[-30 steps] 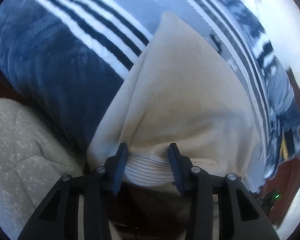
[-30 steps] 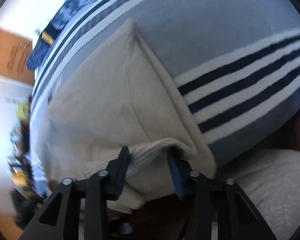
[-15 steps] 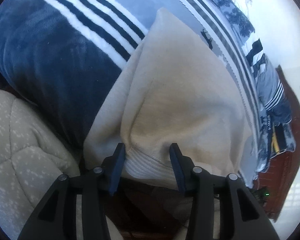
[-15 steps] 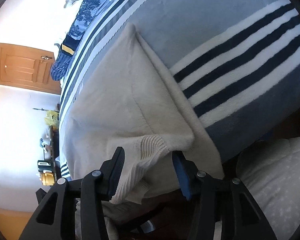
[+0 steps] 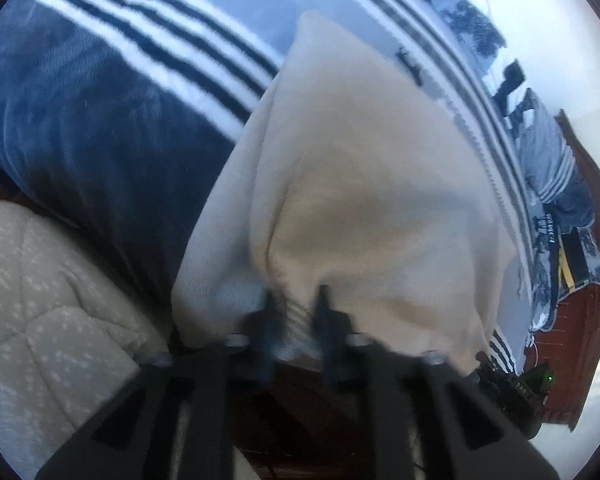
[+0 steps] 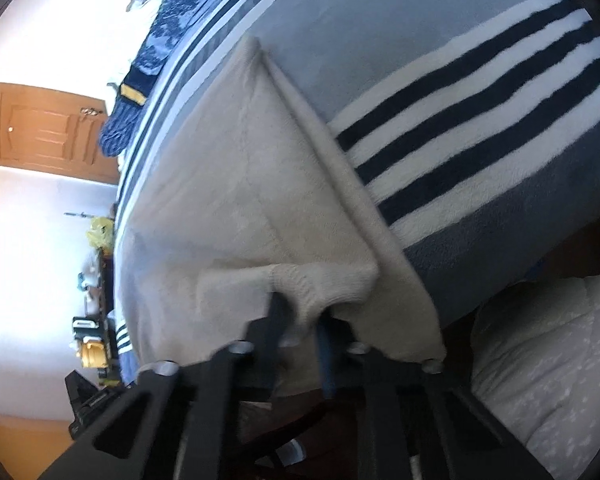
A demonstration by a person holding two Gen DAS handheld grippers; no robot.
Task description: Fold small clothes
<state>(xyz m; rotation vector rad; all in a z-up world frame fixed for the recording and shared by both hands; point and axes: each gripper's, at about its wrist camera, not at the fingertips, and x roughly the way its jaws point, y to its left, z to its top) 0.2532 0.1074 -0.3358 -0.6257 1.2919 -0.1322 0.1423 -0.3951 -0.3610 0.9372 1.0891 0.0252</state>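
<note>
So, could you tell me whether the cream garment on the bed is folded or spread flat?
Partly folded: the cream garment shows a layer doubled over along a diagonal crease, its ribbed hem pinched by both grippers.

a bed covered by a blue-grey blanket (image 6: 440, 16) with 3 dark stripes between white bands fills most of both views. a pale quilted cover (image 5: 40, 300) sits beside it. bright white walls (image 6: 32, 208) surround an orange-brown wooden door (image 6: 48, 128), and dark red-brown wooden furniture (image 5: 580, 340) stands near a cluttered shelf (image 6: 96, 320).
</note>
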